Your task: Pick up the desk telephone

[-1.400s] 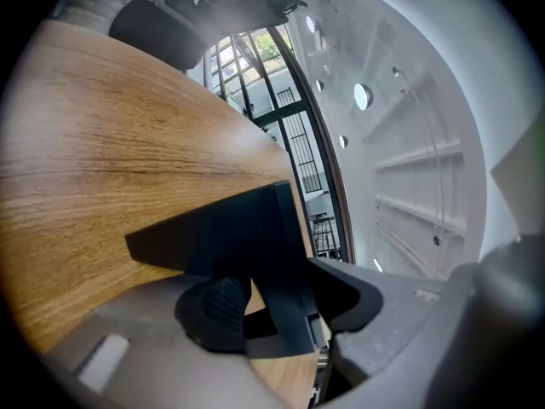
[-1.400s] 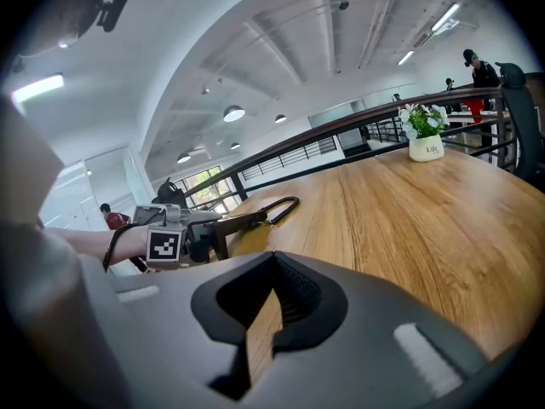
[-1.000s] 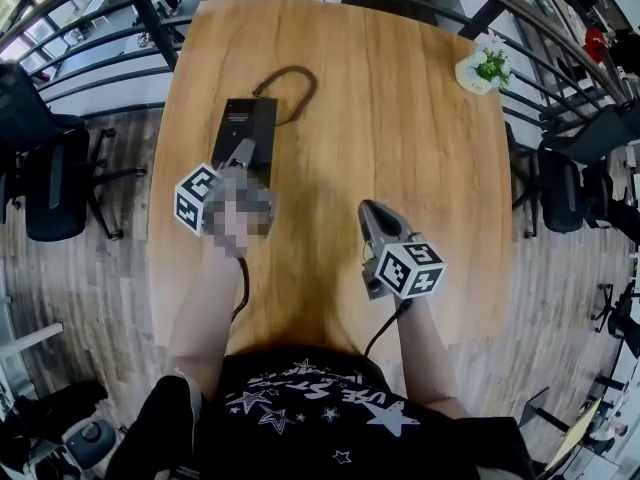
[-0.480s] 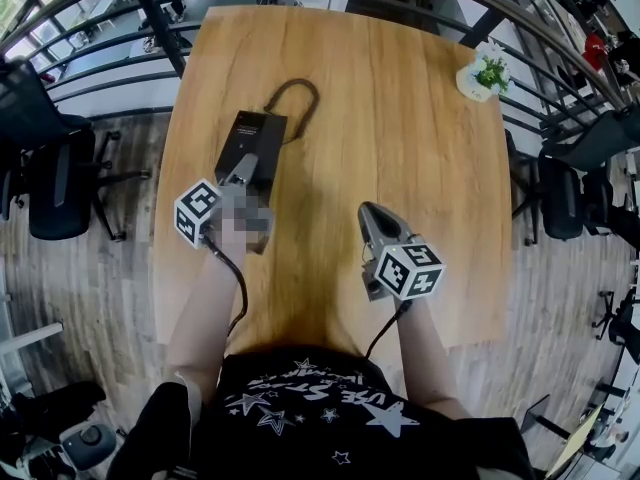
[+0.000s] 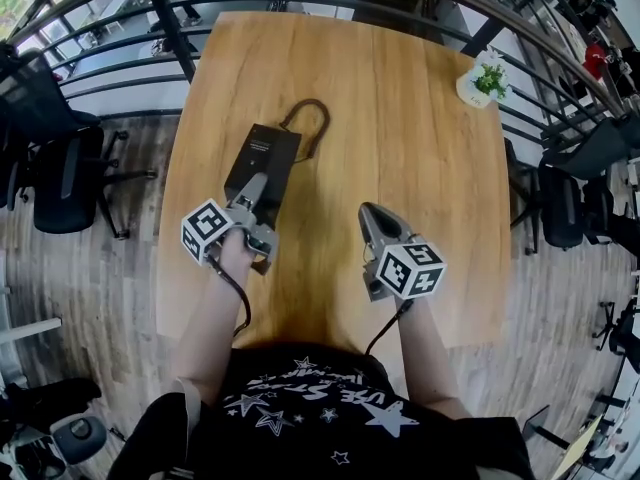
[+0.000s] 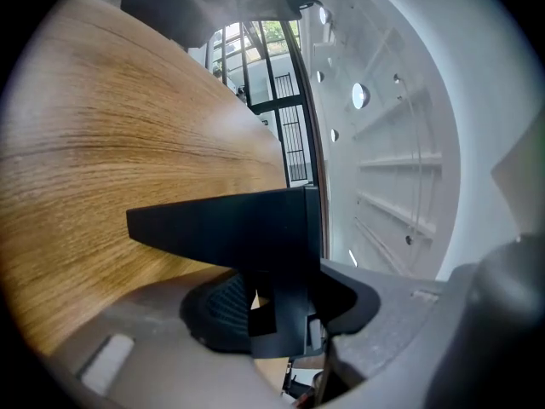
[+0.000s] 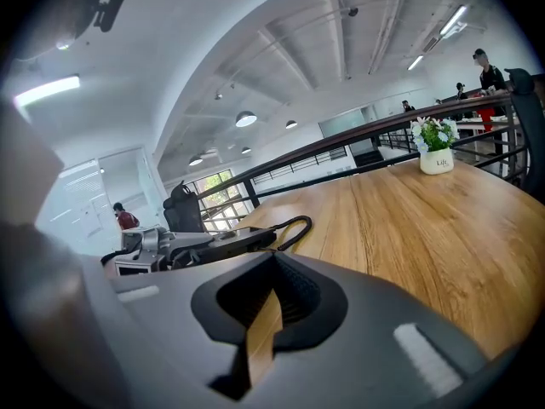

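Between the jaws of the left claw (image 5: 256, 186), clenched on its near edge, black desk telephone (image 5: 262, 156) stretching away ahead over the tabletop (image 5: 420, 148), cord (image 5: 318, 118) looping beyond the far end. Off to that claw's right, well apart from the telephone, right claw (image 5: 372, 214) pressed together on nothing, over bare wood.

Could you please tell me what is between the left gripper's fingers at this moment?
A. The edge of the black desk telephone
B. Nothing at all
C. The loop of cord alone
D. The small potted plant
A: in the left gripper view, the left gripper has its fingers closed on the edge of the black desk telephone.
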Tool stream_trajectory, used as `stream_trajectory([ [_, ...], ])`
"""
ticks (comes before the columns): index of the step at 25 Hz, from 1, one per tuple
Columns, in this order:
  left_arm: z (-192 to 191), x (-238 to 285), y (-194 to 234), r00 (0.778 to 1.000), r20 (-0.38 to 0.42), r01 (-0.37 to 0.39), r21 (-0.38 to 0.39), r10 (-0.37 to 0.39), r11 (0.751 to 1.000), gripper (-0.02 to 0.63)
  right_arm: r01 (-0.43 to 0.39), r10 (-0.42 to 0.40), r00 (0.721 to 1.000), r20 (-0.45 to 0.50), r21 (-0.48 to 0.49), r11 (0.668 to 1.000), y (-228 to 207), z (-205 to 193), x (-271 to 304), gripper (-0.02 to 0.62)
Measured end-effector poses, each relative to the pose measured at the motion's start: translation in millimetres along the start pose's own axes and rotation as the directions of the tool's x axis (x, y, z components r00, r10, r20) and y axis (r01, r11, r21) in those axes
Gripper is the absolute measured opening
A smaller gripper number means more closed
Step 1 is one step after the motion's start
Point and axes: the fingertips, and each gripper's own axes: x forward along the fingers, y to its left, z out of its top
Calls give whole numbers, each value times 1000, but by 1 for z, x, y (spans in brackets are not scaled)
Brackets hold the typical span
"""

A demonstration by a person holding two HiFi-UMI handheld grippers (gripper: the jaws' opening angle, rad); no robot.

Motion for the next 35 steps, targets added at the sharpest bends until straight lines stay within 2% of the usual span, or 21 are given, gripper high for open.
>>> stream_trajectory([
  [9, -15, -40, -24, 996, -4, 88, 49, -88, 995, 189, -62, 63, 997, 37, -24, 998, 21, 0, -11, 2],
  [13, -29, -57, -38, 989, 23, 142, 35, -143, 989, 189, -104, 105, 994, 39, -27, 994, 22, 0, -18, 2],
  [20, -57, -85, -53, 978, 64, 192, 76, -197, 979, 189, -171, 174, 984, 43, -65, 983, 26, 4, -37, 2],
  [30, -97, -136, -64, 965, 164, 192, 96, -205, 977, 189, -287, 290, 957, -1, -125, 950, 40, -4, -73, 2],
  [35, -135, -159, -67, 950, 238, 189, 83, -203, 979, 189, -351, 350, 936, -37, -140, 926, 29, -10, -103, 2],
])
